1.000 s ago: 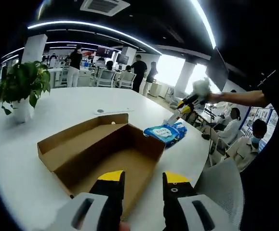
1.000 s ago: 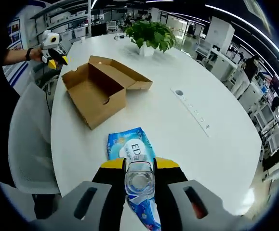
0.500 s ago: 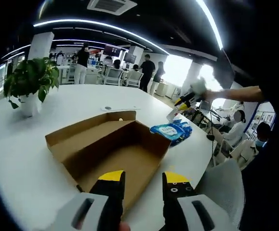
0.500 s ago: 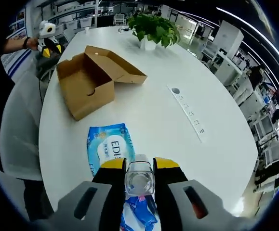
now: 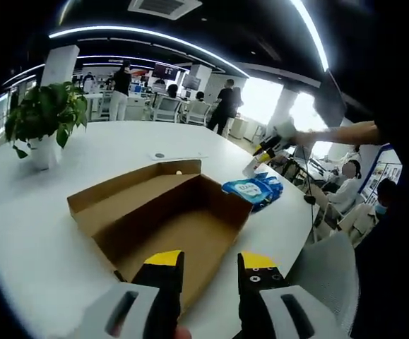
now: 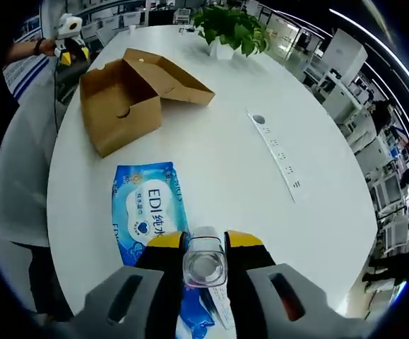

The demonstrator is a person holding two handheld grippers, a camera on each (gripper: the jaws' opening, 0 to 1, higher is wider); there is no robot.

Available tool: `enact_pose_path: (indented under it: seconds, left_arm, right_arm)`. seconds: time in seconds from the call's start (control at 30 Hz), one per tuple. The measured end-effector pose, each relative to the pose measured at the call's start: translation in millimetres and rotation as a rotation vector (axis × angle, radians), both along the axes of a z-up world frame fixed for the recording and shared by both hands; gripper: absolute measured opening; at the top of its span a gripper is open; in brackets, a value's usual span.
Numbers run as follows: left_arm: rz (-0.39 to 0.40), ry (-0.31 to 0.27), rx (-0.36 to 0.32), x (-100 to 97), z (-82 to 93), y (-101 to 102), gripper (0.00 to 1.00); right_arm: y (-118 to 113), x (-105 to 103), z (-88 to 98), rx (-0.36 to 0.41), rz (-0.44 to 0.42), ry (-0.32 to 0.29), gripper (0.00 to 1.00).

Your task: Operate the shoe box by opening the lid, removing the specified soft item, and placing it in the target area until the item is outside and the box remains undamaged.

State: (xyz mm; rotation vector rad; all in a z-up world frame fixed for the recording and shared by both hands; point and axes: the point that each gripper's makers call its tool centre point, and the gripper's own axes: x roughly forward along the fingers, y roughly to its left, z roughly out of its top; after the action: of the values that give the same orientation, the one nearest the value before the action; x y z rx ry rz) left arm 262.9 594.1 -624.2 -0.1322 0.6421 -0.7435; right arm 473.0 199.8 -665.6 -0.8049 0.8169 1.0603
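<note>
The right gripper [image 6: 204, 241] pinched a small clear bottle [image 6: 205, 263] above the blue wipes pack [image 6: 147, 212], while the left gripper [image 5: 208, 261], jaws spread, faced the open shoe box [image 5: 163, 216].

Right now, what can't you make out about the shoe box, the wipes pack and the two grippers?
- Shoe box: near end of its floor, left gripper view, hidden behind the left gripper.
- Blue wipes pack: lower end, right gripper view, covered by the right gripper.
- Pack's small print: too small to read.
- Right gripper's grip: a clear cylinder sits between the jaws; contact unclear.
</note>
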Motion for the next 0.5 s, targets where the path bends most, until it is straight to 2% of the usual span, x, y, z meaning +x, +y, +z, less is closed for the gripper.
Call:
enact_pose_path:
  seconds: [0.13,0.5]
  left_arm:
    - [0.0,0.005,0.004,-0.3,-1.2,-0.1,0.31]
    - [-0.008,0.015,0.012,1.3,-4.3,-1.5,0.31]
  right_arm:
    - [-2.7,6.5,-11.1,-0.021,0.014,0.011,0.19]
    - [-4.9,6.3,-28.8,-0.058,0.041,0.051,0.19]
